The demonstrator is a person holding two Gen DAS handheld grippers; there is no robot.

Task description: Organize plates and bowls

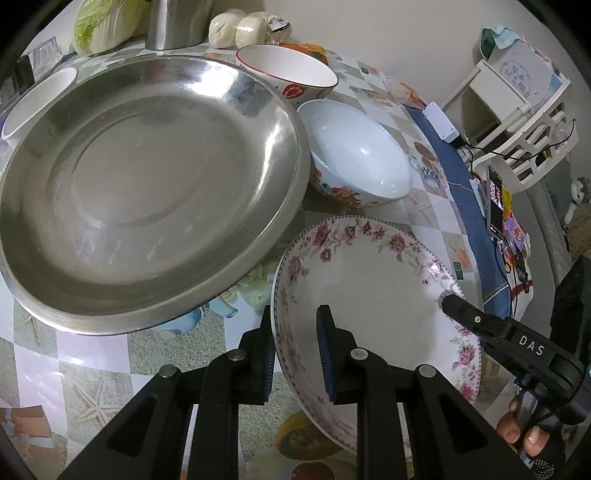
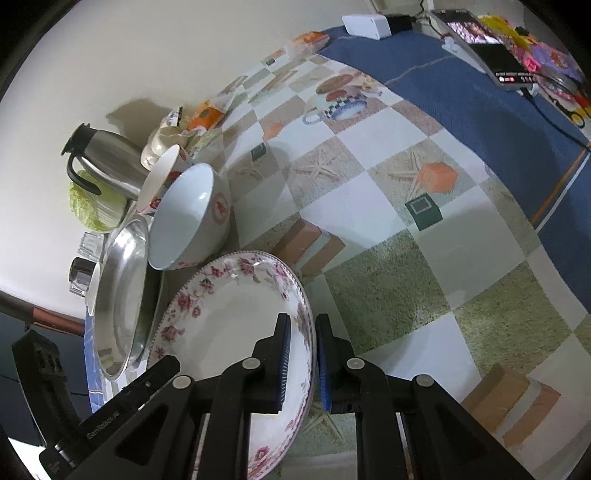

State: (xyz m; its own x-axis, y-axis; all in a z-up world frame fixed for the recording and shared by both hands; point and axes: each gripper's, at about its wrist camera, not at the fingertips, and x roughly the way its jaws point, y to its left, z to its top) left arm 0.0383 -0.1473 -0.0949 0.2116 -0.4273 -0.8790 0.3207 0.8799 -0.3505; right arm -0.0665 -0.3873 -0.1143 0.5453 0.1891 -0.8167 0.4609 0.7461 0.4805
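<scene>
— Both claws first, since they sit closest. Left claw (image 1: 295, 354) is pinched narrow on the near-left rim of the floral plate (image 1: 376, 288): one pad outside the rim, the other inside on the white.

— And the right claw (image 2: 301, 363)?

— Same plate, opposite edge. Its blue pads are squeezed almost together with the rim between them. From the left camera you see its black tip on the far-right rim, and a person's fingers (image 1: 517, 432) low in the corner.

— Is the plate flat on the desk (image 2: 369, 206)?

— It looks tilted, held between the two claws; whether its underside touches the checked cloth I cannot tell.

— What lies beyond it?

— Just beside it, to the left, a big steel pan (image 1: 147, 192), shallow and wide. Behind the plate, a white bowl (image 1: 358, 151) with an orange-red pattern outside, close against the pan's edge. Further back, a second bowl with a red rim (image 1: 288, 74), and a plain white bowl (image 1: 37, 103) peeking out at the pan's far left.

— And at the wall?

— A steel jug (image 2: 107, 162), a cabbage (image 1: 103, 26) and some pale buns (image 1: 236, 27). A phone (image 2: 480, 44) lies on the blue cloth, well apart.
</scene>
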